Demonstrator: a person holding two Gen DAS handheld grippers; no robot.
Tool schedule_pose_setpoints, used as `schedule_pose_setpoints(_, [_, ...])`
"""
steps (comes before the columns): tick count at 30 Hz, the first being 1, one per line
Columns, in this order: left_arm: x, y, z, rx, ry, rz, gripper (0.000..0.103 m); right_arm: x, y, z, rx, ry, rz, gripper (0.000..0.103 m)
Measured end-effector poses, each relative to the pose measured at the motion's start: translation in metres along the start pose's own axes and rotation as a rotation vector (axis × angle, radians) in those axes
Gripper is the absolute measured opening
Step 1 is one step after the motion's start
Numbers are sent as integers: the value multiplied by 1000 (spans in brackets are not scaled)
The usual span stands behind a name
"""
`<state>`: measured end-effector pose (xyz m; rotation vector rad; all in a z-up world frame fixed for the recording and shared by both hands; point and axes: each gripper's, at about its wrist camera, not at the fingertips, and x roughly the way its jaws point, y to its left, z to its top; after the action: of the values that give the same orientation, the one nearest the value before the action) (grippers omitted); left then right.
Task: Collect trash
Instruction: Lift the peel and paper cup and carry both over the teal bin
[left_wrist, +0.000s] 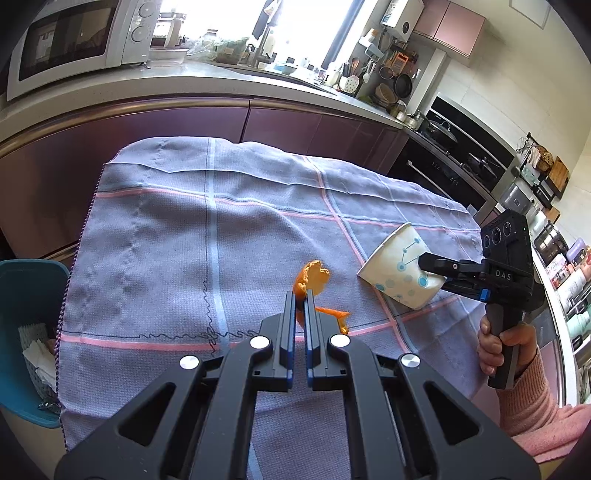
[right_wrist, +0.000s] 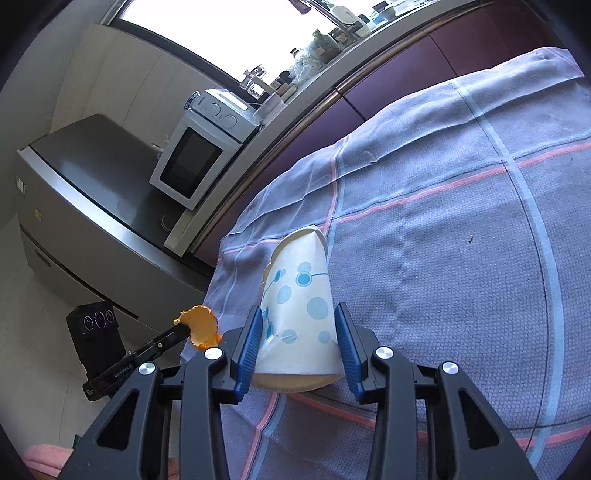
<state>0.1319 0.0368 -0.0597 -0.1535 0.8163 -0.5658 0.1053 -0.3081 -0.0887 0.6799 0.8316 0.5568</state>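
My left gripper (left_wrist: 301, 295) is shut on a piece of orange peel (left_wrist: 312, 277) and holds it just above the purple checked cloth (left_wrist: 166, 258). A second strip of peel (left_wrist: 334, 314) shows beside the fingers. The peel also shows in the right wrist view (right_wrist: 201, 325), pinched in the left gripper (right_wrist: 181, 330). My right gripper (right_wrist: 299, 321) is shut on a white paper cup with blue dots (right_wrist: 299, 306), dented at its side and lying tilted, mouth away from me. The cup (left_wrist: 400, 273) and right gripper (left_wrist: 424, 267) show at the right of the left wrist view.
A teal bin (left_wrist: 26, 332) holding crumpled paper stands left of the table. Dark purple cabinets (left_wrist: 184, 122) and a counter with a microwave (left_wrist: 70, 40) run behind it. An oven (left_wrist: 454, 158) is at the right. A grey fridge (right_wrist: 92, 206) stands beyond the table's edge.
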Motion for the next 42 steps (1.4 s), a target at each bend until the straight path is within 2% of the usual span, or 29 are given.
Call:
schedule_pose_setpoints(7, [-7, -2, -2, 14, -19, 9, 4, 2, 14, -2, -30, -17, 15, 38])
schedule_pose_setpoints(24, [-48, 16, -3, -13, -87, 25, 4, 32, 58, -9, -99, 13, 72, 38])
schedule_pose_setpoints(42, [-116, 49, -11, -55, -176, 127, 5, 83, 109, -14, -173, 94, 165, 38])
